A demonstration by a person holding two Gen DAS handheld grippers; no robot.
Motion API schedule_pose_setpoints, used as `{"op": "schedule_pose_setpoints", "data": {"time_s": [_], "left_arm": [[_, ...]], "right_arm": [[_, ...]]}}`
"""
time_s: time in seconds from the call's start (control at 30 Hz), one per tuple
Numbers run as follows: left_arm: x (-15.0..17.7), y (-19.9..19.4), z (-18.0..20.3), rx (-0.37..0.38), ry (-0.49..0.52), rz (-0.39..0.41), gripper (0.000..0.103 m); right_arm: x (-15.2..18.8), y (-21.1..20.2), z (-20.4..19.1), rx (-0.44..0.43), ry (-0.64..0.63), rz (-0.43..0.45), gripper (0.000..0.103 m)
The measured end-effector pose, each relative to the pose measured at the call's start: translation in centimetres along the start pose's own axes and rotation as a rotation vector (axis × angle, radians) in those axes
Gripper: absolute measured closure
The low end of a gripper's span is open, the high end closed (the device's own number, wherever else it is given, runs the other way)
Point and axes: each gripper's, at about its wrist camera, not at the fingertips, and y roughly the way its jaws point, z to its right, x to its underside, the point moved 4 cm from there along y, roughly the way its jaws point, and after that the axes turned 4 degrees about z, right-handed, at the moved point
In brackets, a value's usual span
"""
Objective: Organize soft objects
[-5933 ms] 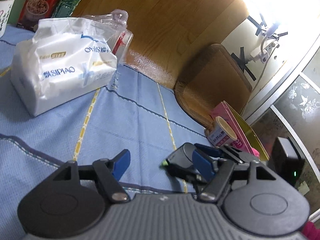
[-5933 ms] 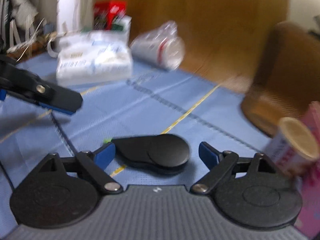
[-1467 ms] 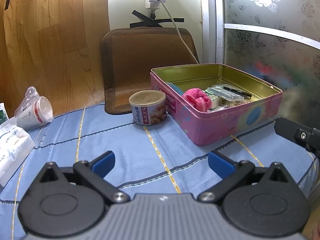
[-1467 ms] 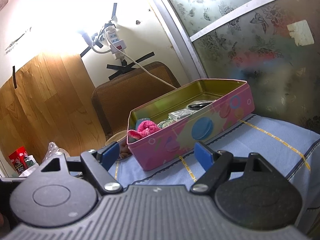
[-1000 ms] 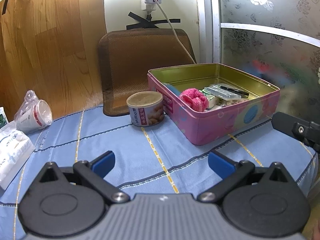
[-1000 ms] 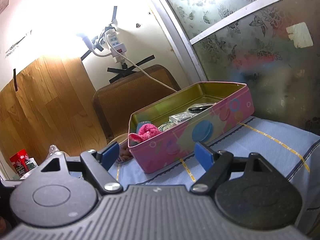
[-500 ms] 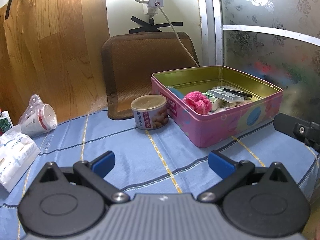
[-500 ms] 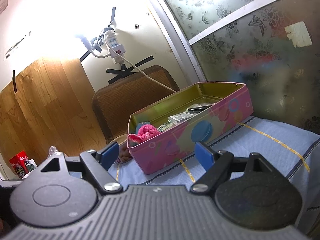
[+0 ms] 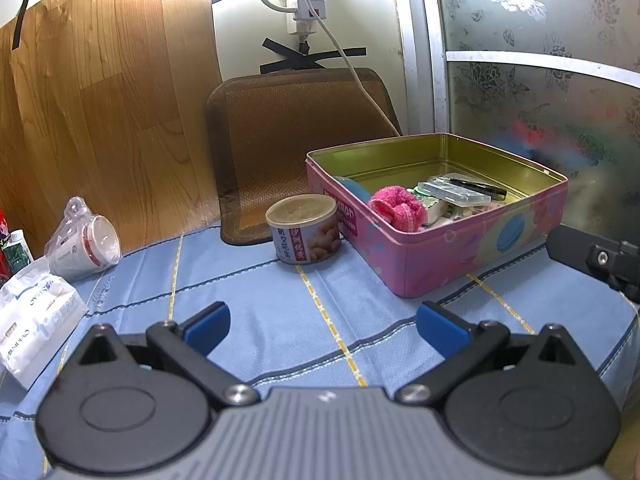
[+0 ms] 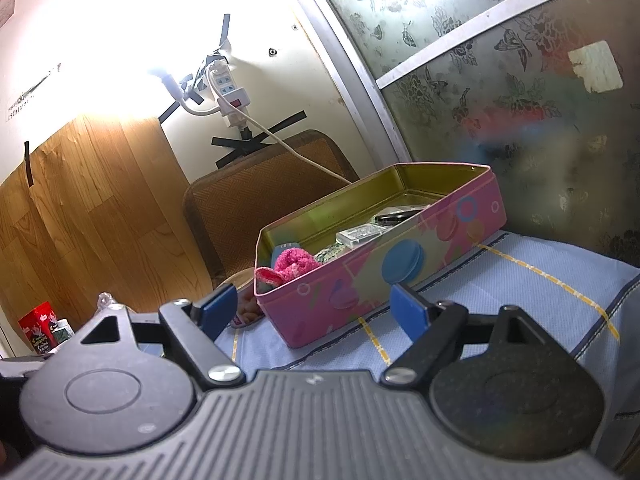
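Both tools were empty with jaws spread wide: the left tool (image 9: 322, 326) hovered over the blue cloth (image 9: 260, 304) on the counter, and the right tool (image 10: 312, 308) faced the long side of the pink tin (image 10: 400, 264). A fuzzy pink soft item (image 9: 396, 208), perhaps a scrunchie, lay inside the tin at its near-left end, beside small packets and a pen. A can (image 9: 304, 230) stood just left of the tin, and a tissue pack (image 9: 32, 328) lay at the far left.
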Motion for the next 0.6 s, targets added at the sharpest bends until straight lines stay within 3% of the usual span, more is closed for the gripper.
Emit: {"op": "schedule_pose_setpoints", "data": {"time_s": [0.6], "left_arm": [[-0.09, -0.17, -0.03, -0.011, 0.004, 0.003, 0.0]], "right_arm": [[-0.01, -0.38, -0.18, 0.001, 0.0, 0.013, 0.017]]}}
